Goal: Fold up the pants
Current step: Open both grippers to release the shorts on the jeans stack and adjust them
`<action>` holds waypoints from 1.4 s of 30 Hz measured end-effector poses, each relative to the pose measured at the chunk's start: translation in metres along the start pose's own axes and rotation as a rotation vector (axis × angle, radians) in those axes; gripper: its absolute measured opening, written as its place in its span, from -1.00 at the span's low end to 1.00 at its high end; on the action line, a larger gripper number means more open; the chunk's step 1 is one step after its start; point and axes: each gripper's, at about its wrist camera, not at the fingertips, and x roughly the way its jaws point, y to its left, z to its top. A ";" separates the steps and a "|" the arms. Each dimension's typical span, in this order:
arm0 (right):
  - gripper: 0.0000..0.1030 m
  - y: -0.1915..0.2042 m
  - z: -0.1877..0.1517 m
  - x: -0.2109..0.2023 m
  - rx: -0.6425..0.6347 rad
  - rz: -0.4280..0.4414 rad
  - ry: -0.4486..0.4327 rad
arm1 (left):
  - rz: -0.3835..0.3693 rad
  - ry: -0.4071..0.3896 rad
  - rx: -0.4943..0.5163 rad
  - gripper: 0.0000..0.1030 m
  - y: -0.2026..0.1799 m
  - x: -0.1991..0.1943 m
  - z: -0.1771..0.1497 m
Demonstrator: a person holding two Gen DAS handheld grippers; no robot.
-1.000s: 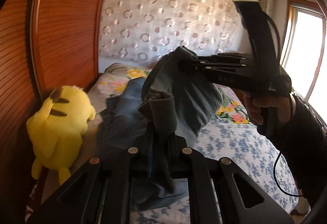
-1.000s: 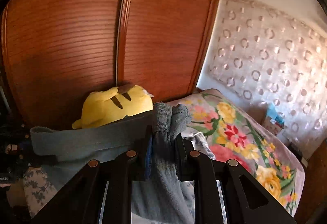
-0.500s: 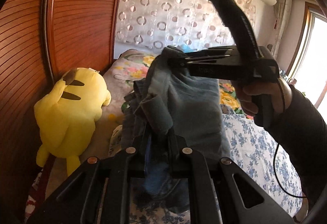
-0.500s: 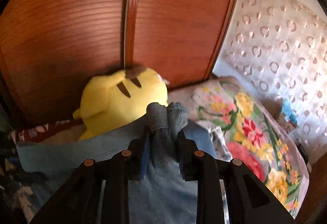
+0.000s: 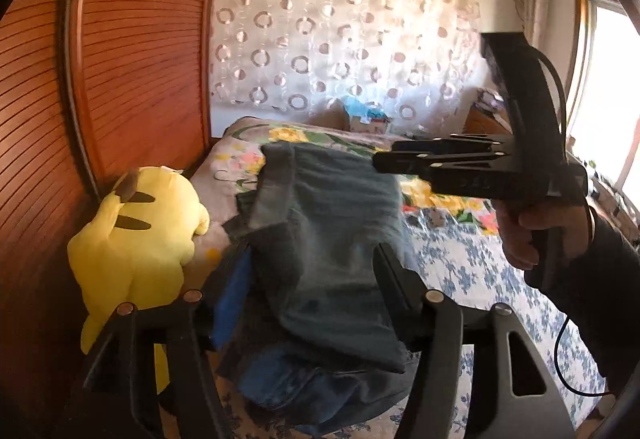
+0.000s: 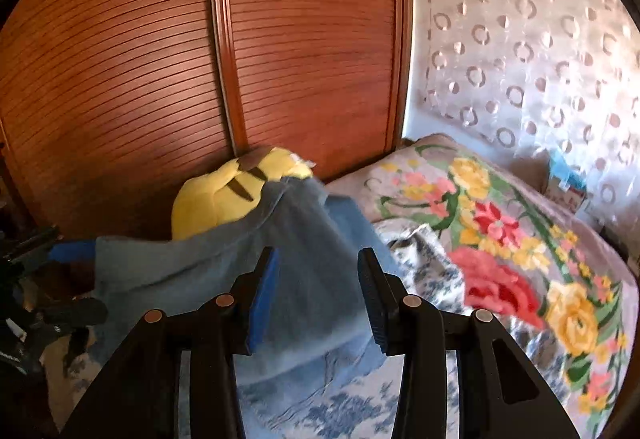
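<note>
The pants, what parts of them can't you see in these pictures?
- Left wrist view: the lower end of the pants is covered by the left gripper frame.
- Right wrist view: the falling cloth is motion-blurred, so the pants' folds cannot be read; the right gripper frame hides their near edge.
- Right wrist view: the pants cover part of the yellow plush.
- Legs and waistband cannot be told apart in either view.

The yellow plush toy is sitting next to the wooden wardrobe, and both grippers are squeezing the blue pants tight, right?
Not quite. The yellow plush toy does sit by the wooden wardrobe, but both grippers are open. The right wrist view shows the right gripper spread wide above the blue pants, and the left wrist view shows the left gripper wide too.
</note>
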 end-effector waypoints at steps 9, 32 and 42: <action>-0.25 -0.019 0.006 0.037 0.060 -0.043 0.052 | 0.059 0.103 -0.037 0.21 0.017 0.019 -0.025; -0.25 -0.001 -0.019 0.022 0.128 -0.053 0.011 | -0.022 0.051 0.010 0.21 -0.026 0.001 -0.029; -0.25 -0.005 -0.024 0.026 0.163 -0.056 0.012 | -0.048 0.087 0.068 0.00 -0.041 0.008 -0.046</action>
